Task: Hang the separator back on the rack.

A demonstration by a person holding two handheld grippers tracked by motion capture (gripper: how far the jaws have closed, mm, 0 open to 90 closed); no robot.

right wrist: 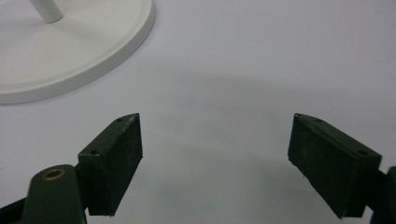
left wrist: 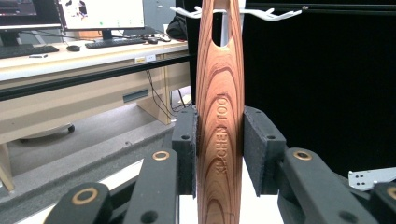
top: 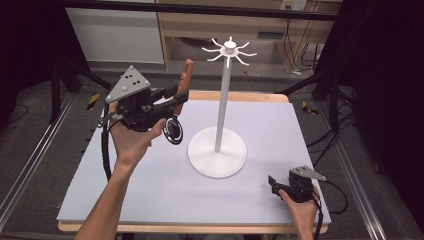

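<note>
My left gripper (top: 172,101) is held up over the table's far left, shut on the wooden handle (left wrist: 219,130) of a kitchen tool (top: 186,77). The handle stands upright between the pads and bears the words KITCHEN TOOL, with a slot near its top. A round black and metal head (top: 173,131) hangs below the gripper. The white hook stand (top: 223,102) rises from its round base (top: 217,152) at the table's middle, its hooks (left wrist: 275,13) spread at the top. My right gripper (top: 273,184) rests low at the near right, jaws wide open (right wrist: 215,163) over bare table.
The table top (top: 150,190) is pale grey with a wooden rim. Dark floor, cables and metal rails surround it. A desk with monitors and a keyboard (left wrist: 112,43) stands beyond, and a black curtain (left wrist: 317,93) behind the stand.
</note>
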